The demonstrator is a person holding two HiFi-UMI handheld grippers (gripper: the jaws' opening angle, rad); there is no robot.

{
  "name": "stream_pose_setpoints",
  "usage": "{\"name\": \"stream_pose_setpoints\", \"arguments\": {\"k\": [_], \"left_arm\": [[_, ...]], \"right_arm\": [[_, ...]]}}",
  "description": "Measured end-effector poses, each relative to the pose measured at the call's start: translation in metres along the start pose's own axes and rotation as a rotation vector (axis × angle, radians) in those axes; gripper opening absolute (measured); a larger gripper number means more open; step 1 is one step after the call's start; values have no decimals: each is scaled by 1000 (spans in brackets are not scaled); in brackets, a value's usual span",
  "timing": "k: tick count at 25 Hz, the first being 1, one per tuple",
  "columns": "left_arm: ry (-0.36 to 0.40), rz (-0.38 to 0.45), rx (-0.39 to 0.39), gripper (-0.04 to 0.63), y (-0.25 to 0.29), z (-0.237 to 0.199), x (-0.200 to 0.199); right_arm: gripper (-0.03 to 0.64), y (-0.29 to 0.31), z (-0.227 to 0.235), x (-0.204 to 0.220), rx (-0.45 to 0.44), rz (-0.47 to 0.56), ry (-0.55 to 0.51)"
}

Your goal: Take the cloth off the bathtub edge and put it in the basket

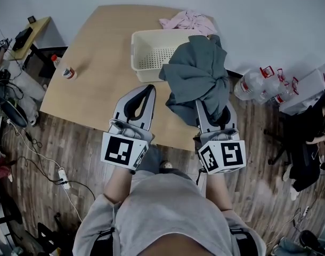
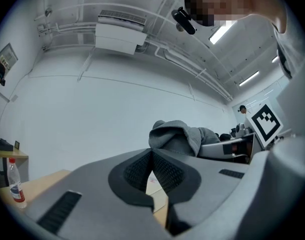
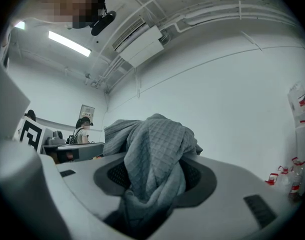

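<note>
1. Head view.
   - The right gripper (image 1: 207,106) has its jaws pinching a grey cloth (image 1: 197,76). The cloth is bunched above the jaws and held clear of the wooden counter (image 1: 93,52).
   - From above, the grey cloth overlaps the right end of the cream basket (image 1: 152,52). This view cannot settle whether it hangs over the opening or just beside the rim.
   - A pink garment (image 1: 186,21) lies behind the basket, and a small bottle (image 1: 69,72) stands well apart to the left.
   - The left gripper (image 1: 147,90) hovers near the basket's front wall.
   - No bathtub edge is in sight.

2. Left gripper view.
   - The jaws are pressed together at their tips, with nothing between them.
   - The grey cloth shows beyond them, raised to the right.

3. Right gripper view.
   - The cloth, of a waffle weave, fills the gap between the jaws, and its folds spill over both pads.
   - The jaws stand wide only because of that bulk. The hold appears secure.

4. Assessment.
   - The cloth is judged already lifted away, and the carry to the basket is the step in hand.
   - The next move calls for centring the right gripper over the basket opening and lowering it.
   - The jaws should then be spread so that no trailing fold catches on the rim.
</note>
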State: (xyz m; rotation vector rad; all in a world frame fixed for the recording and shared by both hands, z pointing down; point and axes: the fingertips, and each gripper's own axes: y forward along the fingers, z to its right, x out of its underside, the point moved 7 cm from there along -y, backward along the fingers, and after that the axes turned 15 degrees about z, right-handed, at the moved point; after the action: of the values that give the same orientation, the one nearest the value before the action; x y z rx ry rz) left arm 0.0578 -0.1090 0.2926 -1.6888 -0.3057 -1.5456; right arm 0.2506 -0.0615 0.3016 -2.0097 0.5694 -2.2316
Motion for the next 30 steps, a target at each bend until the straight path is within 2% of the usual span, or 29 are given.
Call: {"name": "stream_pose_setpoints", "arguments": {"k": [13,30], "left_arm": [[-5,10,3,-3,42,-36,17],[-6,-4,-42,-3,95,-110,51]], "right_arm": [[216,57,17,8,-9,10,-22],[216,178,43,5,-80,71,-76]]}}
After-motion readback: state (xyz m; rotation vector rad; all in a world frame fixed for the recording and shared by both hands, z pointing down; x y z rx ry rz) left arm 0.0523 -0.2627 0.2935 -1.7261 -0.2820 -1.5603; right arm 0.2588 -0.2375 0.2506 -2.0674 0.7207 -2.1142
